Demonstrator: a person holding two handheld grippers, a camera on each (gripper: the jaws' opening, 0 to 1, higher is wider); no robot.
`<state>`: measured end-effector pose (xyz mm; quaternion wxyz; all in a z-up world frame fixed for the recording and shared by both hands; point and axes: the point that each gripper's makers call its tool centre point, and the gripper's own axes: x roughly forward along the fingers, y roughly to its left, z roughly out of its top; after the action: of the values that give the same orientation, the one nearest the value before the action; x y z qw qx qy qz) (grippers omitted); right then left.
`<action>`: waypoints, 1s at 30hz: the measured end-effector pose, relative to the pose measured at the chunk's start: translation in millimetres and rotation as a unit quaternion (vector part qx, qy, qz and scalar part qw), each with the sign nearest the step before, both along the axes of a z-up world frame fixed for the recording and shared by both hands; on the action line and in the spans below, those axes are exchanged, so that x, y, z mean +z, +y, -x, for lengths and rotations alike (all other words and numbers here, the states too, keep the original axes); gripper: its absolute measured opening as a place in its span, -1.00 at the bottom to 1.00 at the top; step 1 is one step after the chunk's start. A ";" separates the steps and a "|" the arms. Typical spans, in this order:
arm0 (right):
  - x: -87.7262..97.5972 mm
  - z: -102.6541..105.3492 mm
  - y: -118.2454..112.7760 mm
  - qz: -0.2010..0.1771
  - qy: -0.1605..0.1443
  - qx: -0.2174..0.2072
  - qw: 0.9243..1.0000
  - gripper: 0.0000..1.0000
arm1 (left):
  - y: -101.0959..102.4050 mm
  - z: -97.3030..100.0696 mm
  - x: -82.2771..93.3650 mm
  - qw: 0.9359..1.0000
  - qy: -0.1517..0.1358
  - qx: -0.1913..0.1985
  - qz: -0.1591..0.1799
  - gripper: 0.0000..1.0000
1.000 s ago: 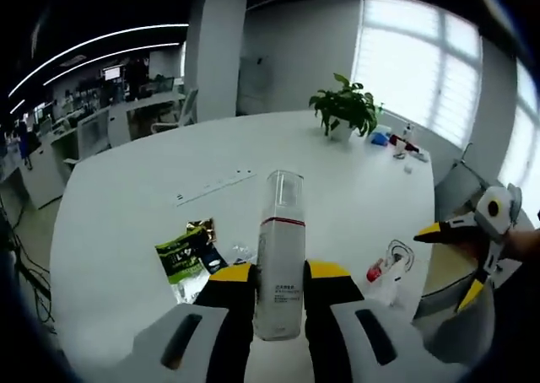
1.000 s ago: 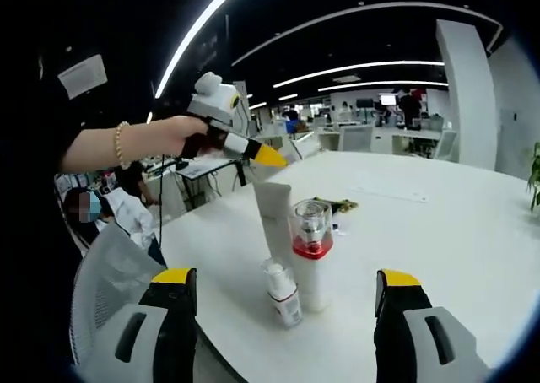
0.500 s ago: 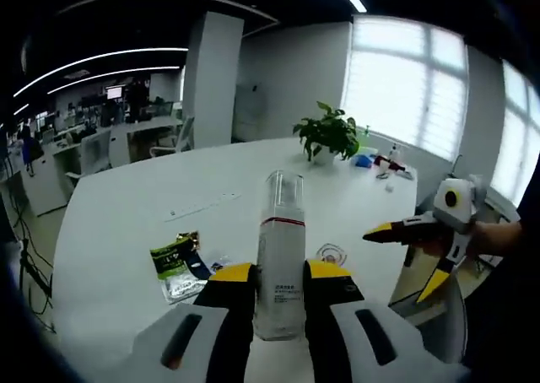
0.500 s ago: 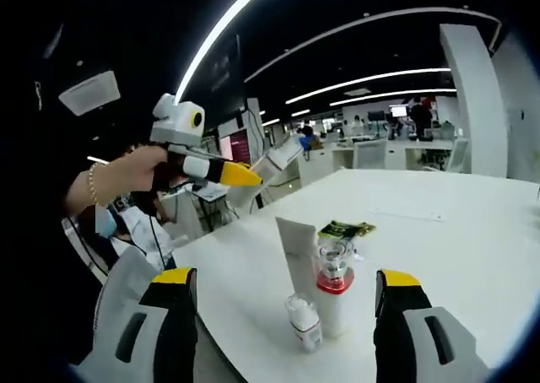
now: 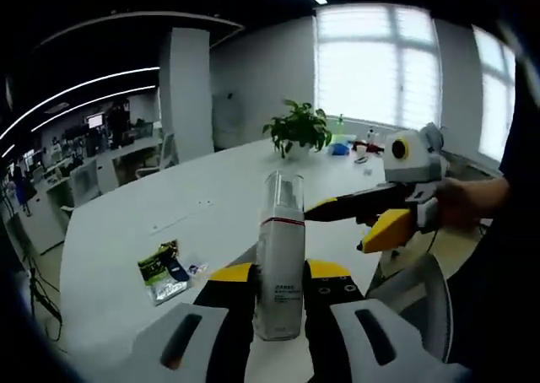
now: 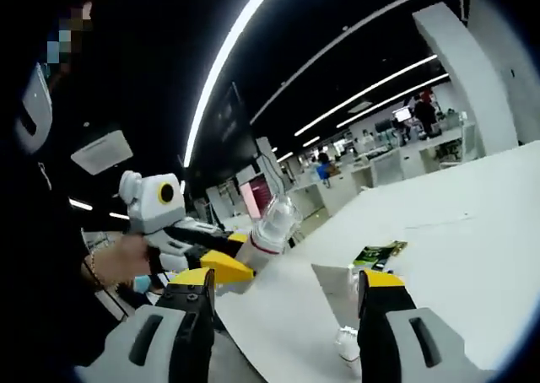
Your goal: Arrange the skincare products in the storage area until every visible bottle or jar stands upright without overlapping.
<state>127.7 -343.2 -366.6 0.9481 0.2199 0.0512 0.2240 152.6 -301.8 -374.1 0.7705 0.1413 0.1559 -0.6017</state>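
Observation:
My left gripper [image 5: 280,288] is shut on a clear bottle [image 5: 279,265] with a red band and a transparent cap, held upright above the white table [image 5: 118,223]. In the right gripper view the same bottle [image 6: 268,229] tilts in the left gripper [image 6: 243,252], held by a hand at the left. My right gripper [image 6: 288,286] is open with nothing between its fingers. In the left gripper view the right gripper [image 5: 336,229] comes in from the right, close behind the bottle. A white tube [image 6: 333,286] and a small bottle [image 6: 346,347] stand on the table [image 6: 472,273] beyond the right jaws.
A green snack packet [image 5: 159,263] lies on the table left of the held bottle, and the same packet [image 6: 377,254] shows behind the tube. A potted plant [image 5: 295,128] and small items stand at the far edge by the windows. Office desks fill the background.
Both cameras have swung. The two grippers have come much closer together, the right one now just behind the held bottle. The left gripper keeps its hold. The right jaws stand slightly narrower.

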 end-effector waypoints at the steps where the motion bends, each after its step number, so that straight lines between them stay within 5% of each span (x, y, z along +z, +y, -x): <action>1: 1.0 0.4 1.0 -0.003 -0.001 0.003 1.000 0.39 | -1.0 5.1 0.5 1.000 -0.003 -0.005 -0.001 -0.59; 8: 8.6 4.7 14.8 -0.093 -0.004 0.033 0.995 -0.01 | -6.8 35.4 4.0 0.999 -0.023 -0.039 0.006 -0.58; 15: 15.4 12.2 32.8 -0.150 -0.005 0.073 0.986 -0.55 | -3.7 38.3 2.3 0.996 -0.064 -0.055 -0.018 -0.58; 25: 16.2 13.5 30.6 -0.148 -0.012 0.078 0.986 -0.75 | -3.7 43.9 4.0 0.997 -0.043 -0.065 -0.007 -0.56; 28: 16.1 16.6 31.5 -0.142 -0.017 0.088 0.986 -0.76 | -4.2 46.1 3.4 0.996 -0.040 -0.073 -0.007 -0.45; 30: 21.1 18.6 31.1 -0.155 -0.024 0.096 0.983 -0.77 | -3.8 50.4 1.6 0.997 -0.014 -0.082 -0.001 -0.31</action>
<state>109.2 -312.1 -345.5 0.8777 0.3525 0.0140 0.3244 102.2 -305.6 -372.5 0.7204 0.1627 0.1341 -0.6608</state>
